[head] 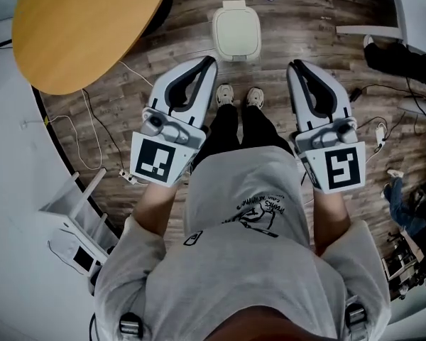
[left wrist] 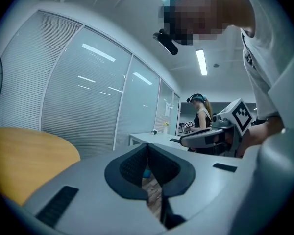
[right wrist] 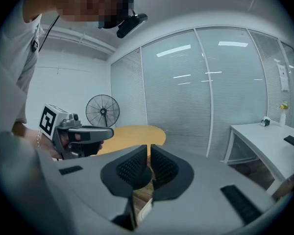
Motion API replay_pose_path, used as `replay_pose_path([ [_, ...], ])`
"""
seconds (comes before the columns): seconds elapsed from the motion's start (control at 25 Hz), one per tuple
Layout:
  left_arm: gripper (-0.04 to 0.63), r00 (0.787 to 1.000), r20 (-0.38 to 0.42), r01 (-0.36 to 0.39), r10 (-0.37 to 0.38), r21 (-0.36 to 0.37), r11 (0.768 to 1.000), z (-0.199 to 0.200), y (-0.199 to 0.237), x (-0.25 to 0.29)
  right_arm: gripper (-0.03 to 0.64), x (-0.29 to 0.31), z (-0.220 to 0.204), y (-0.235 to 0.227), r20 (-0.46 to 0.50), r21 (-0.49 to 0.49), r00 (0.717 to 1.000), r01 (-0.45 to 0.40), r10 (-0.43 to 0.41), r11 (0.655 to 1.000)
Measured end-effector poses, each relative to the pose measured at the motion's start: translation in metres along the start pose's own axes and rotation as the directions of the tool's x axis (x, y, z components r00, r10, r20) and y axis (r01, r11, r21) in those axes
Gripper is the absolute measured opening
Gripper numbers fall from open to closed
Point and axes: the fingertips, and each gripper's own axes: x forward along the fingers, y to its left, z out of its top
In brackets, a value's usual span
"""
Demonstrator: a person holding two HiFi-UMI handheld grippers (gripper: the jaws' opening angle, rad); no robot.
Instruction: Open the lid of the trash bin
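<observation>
at the person's left side, the left gripper [head: 211,62] is held in front of the torso with the forearm extended forward and the marker cube [head: 156,158] nearest the body; its long grey body points ahead and slightly toward the midline. the left gripper view shows its two dark ribbed pads [left wrist: 132,168] meeting at the tips, so the jaws are closed on nothing. the right gripper [head: 295,66] is held at about the same level on the opposite side, forearm likewise extended, its own cube [head: 339,168] close to the body, and the tool angled slightly inward. the right gripper view shows a narrow gap between its jaws, with nothing caught in the gap. both grippers flank the person's legs, and the two shoes [head: 225,94] stand on the wooden floor [head: 170,55] between the gripper tips. the trash bin [head: 236,33] is a pale, rounded-square unit standing on the floor just ahead of the shoes, between the lines of the two grippers and apart from both; its lid lies flat and closed. a round wooden table [head: 85,20] stands to the left of the bin, and a standing fan [right wrist: 103,110] appears behind that table in the right gripper view.
</observation>
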Motion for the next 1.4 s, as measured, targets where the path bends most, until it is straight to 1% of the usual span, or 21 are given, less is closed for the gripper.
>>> replay_pose_path([
  [0.2,0.020,1.000,-0.024,0.009,-0.009,-0.006,1.000,-0.030,0.006,0.007,0.031,0.015,-0.026,-0.002,-0.030,-0.018,1.000,-0.006,0.006,1.000],
  [0.4,0.020,0.997,-0.072,0.014,-0.016,-0.023,1.000,-0.065,0.010,0.013,0.032,0.032,-0.057,-0.001,-0.079,0.017,0.997,-0.004,0.006,1.000],
  [0.56,0.020,0.996,-0.091,0.015,-0.018,-0.029,0.999,-0.091,0.014,0.018,0.034,0.043,-0.088,0.005,-0.113,0.009,0.993,-0.035,0.036,0.999],
  [0.72,0.020,0.995,-0.103,0.014,-0.017,-0.029,0.999,-0.116,0.016,0.022,0.048,0.051,-0.121,0.012,-0.168,-0.005,0.984,-0.068,0.066,0.998],
  [0.96,0.020,0.993,-0.121,0.008,-0.013,-0.045,0.999,-0.154,0.021,0.024,0.055,0.063,-0.168,0.021,-0.222,-0.019,0.970,-0.103,0.096,0.994],
  [1.2,0.020,0.990,-0.137,0.022,-0.027,-0.039,0.999,-0.186,0.022,0.030,0.060,0.078,-0.210,0.024,-0.274,-0.058,0.954,-0.139,0.118,0.989],
  [1.4,0.020,0.986,-0.163,0.029,-0.037,-0.050,0.998,-0.216,0.025,0.030,0.064,0.091,-0.244,0.030,-0.328,-0.138,0.936,-0.178,0.124,0.974],
])
